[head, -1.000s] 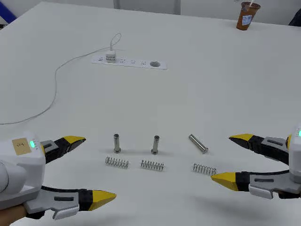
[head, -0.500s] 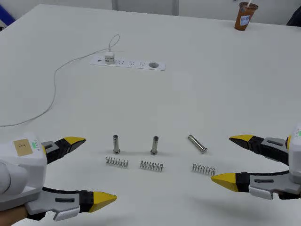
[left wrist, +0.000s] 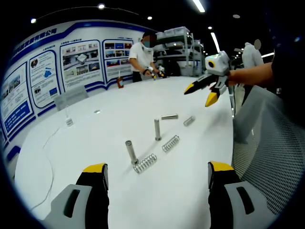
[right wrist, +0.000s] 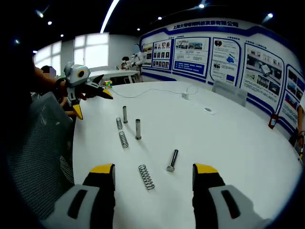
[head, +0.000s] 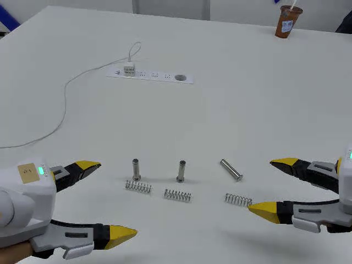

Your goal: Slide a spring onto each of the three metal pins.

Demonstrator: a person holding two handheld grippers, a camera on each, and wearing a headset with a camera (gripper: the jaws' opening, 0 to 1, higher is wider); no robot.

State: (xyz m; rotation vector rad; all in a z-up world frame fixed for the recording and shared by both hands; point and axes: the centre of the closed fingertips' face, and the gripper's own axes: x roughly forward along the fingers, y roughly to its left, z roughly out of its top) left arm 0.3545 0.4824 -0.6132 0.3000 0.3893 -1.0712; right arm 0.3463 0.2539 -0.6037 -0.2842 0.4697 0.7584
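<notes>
Where writing shows, none of it can be read: the tan sticker (head: 26, 172) on the left gripper (head: 114, 198) carries a small scrawl, and the label on the iced-drink cup (head: 288, 19), far behind and right of the middle pin (head: 181, 170), is a blur. The text on the wall posters (left wrist: 43, 76) in the left gripper view is just as illegible.

Well left of the middle pin, the left gripper hovers with its jaws spread wide and nothing between them. Just left of the middle pin the left pin (head: 136, 169) stands upright, with the left spring (head: 137, 187) lying just in front of it. The middle pin also stands upright, and the middle spring (head: 177, 194) lies just before it. To its right the right pin (head: 231, 169) lies on its side at an angle, with the right spring (head: 238, 199) near it. Further right, the right gripper (head: 263, 185) hangs released and empty.

Well behind the middle pin lies a white power strip (head: 150, 75) with a white plug (head: 129, 70) near its left end, and its cable (head: 66, 99) curves away leftward. Bare white table (head: 247, 110) separates the strip from the pins and each gripper from the pins.
</notes>
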